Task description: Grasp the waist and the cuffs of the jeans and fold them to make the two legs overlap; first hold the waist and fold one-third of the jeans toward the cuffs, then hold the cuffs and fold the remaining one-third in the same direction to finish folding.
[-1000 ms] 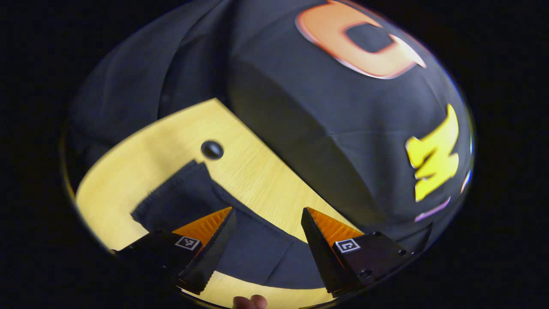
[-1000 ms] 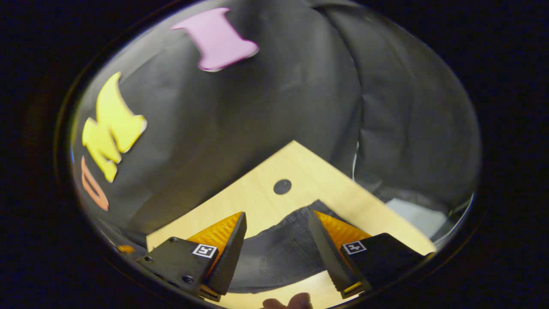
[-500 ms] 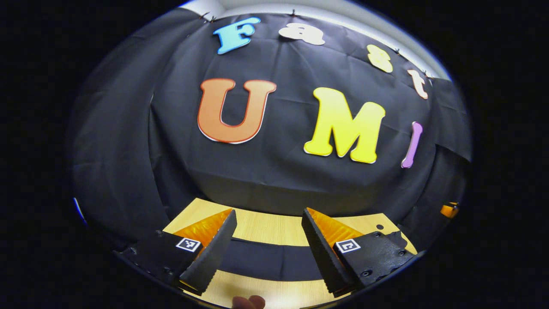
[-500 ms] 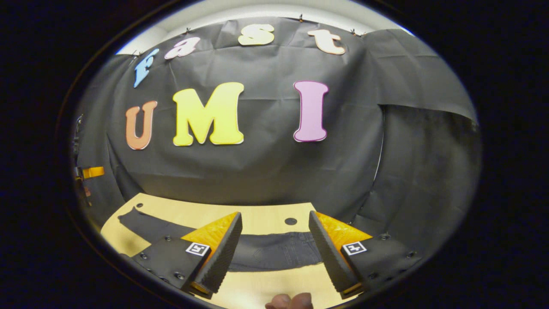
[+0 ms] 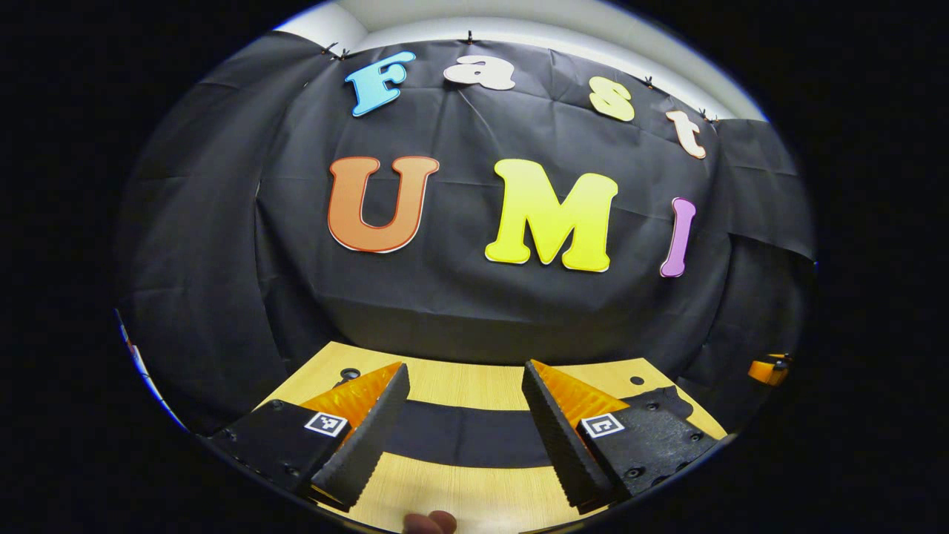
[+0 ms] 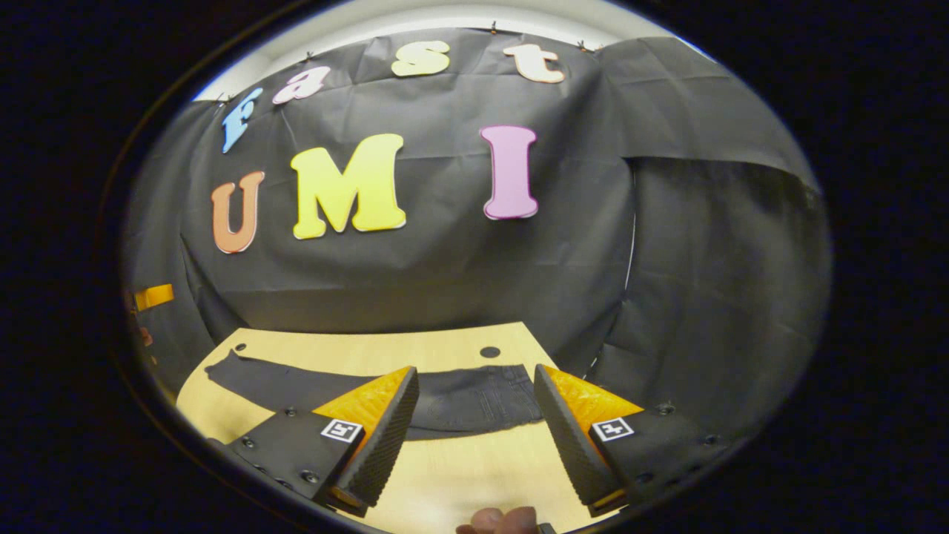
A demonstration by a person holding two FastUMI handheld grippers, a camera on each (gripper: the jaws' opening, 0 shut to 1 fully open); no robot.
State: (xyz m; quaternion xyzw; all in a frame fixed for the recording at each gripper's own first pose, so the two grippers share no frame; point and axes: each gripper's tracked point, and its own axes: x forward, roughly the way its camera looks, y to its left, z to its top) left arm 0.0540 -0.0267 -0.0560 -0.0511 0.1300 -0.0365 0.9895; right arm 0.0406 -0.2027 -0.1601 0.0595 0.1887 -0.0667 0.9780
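Both hand-held grippers leveled out toward the booth wall; jeans left flat and ungrasped.

Compared with a second ago, when both cameras were tilted down over the cloth, the views are now raised and squared to the wall, with little shift in the last half second; folding is judged not yet begun. The left hand-held gripper (image 5: 463,430) is held wide apart with nothing between its fingers, and the right hand-held gripper (image 6: 474,434) is likewise wide and empty. The jeans (image 6: 460,397) are laid out full length on the pale wood-grain surface (image 6: 460,475), waist end with stitched pocket near the right gripper, legs running off left. Dark, matte denim, limp and flat, is seen as a long band (image 5: 463,436) across the left gripper view.
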